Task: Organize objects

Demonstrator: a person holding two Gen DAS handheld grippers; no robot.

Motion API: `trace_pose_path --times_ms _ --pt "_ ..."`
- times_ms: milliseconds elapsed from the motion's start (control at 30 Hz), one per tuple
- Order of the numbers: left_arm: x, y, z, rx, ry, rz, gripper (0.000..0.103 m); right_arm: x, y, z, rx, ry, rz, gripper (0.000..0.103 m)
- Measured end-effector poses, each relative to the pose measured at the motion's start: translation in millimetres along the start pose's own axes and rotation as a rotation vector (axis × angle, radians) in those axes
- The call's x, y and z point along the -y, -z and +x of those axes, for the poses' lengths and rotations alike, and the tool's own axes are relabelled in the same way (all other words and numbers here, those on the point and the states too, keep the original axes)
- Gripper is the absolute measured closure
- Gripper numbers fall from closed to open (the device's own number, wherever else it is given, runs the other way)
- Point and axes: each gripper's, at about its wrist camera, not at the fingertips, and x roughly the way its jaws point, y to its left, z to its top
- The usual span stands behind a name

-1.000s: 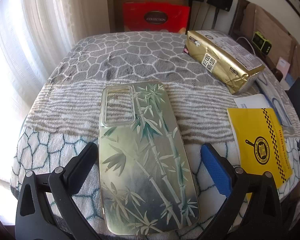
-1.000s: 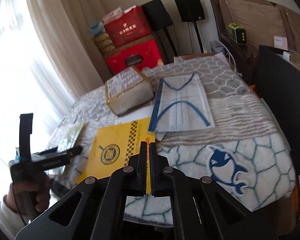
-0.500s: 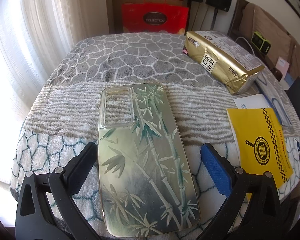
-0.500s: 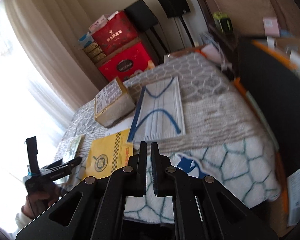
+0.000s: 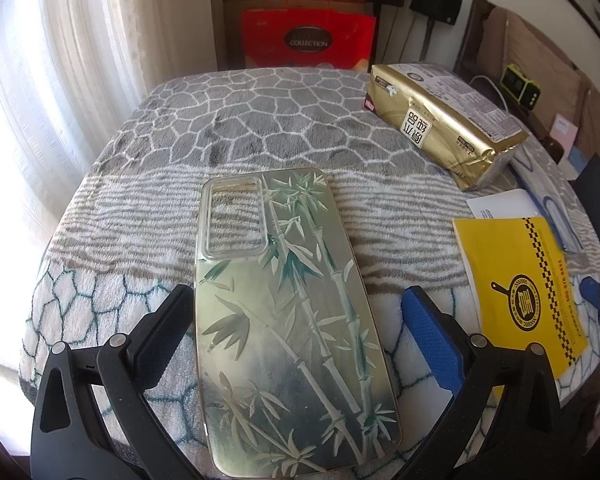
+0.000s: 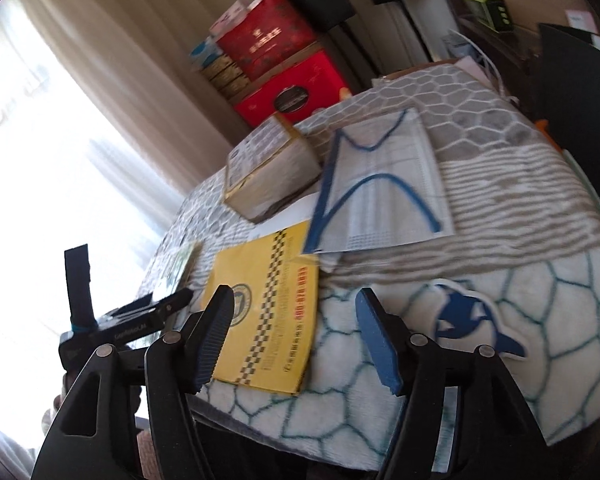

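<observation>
- Left wrist view: fleece blanket point(image 5: 260, 128) with a grey cobble print covers the table; curtain at left, red gift boxes point(image 5: 306, 42) against the back wall.
- Phone case point(image 5: 288, 328) lies flat on the blanket, a thin, glossy, rounded rectangle with a bamboo print and a clear camera cut-out at its far end.
- Left gripper point(image 5: 296, 324) straddles the case, jaws spread wide: the black pad sits just beside its left edge, and the blue ribbed pad stands clear of the right edge. No squeeze on it that I can see. Judged lined up for a pickup across the case's width.
- Gold foil pack point(image 5: 444, 132) sits at far right, crinkled and brick-shaped; yellow booklet point(image 5: 520, 296) lies flat near the right edge.
- Right wrist view, blurred and tilted: right gripper point(image 6: 296, 328) has its jaws opening, with nothing pinched between them; the yellow booklet point(image 6: 268, 312) lies beyond the gap, probably its target.
- Face-mask packet point(image 6: 380, 188), flat and papery, overlaps the booklet's far corner. A blue dolphin point(image 6: 468, 316) is printed on the blanket.
- Left gripper point(image 6: 120, 320) shows at lower left, in a person's hand.
</observation>
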Motion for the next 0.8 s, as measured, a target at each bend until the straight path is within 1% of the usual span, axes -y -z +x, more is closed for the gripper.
trace_pose_path --times_ms 100,133,167,267,367,400,500,600,700,800 --pt "2 0 0 -0.003 0.001 0.002 0.001 -15 2 14 -0.035 -0.001 -0.056 0.034" --pt "2 0 -1 -0.008 0.003 0.003 0.002 -19 3 19 -0.043 -0.013 -0.065 0.032" --pt "4 1 -2 -0.009 0.007 0.004 0.004 -21 4 22 -0.047 -0.025 -0.065 0.032" --pt "7 3 -4 0.004 0.008 0.011 0.006 -26 6 30 -0.048 -0.052 -0.061 0.029" --pt "12 4 -5 0.011 0.025 0.027 0.008 -27 7 32 -0.049 -0.099 -0.035 0.029" --pt "14 4 -6 0.011 0.025 0.033 0.012 -27 8 33 -0.049 -0.102 -0.035 0.028" --pt "18 4 -7 0.01 0.024 0.033 0.016 -28 8 34 -0.048 -0.099 -0.033 0.027" --pt "19 4 -8 0.011 0.022 0.03 0.016 -27 7 32 -0.049 -0.112 -0.02 0.025" --pt "19 4 -8 0.003 0.025 0.028 0.017 -22 6 28 -0.045 -0.143 0.008 0.025" --pt "20 4 -8 0.001 0.021 0.031 0.016 -14 4 22 -0.033 -0.201 0.067 0.025"
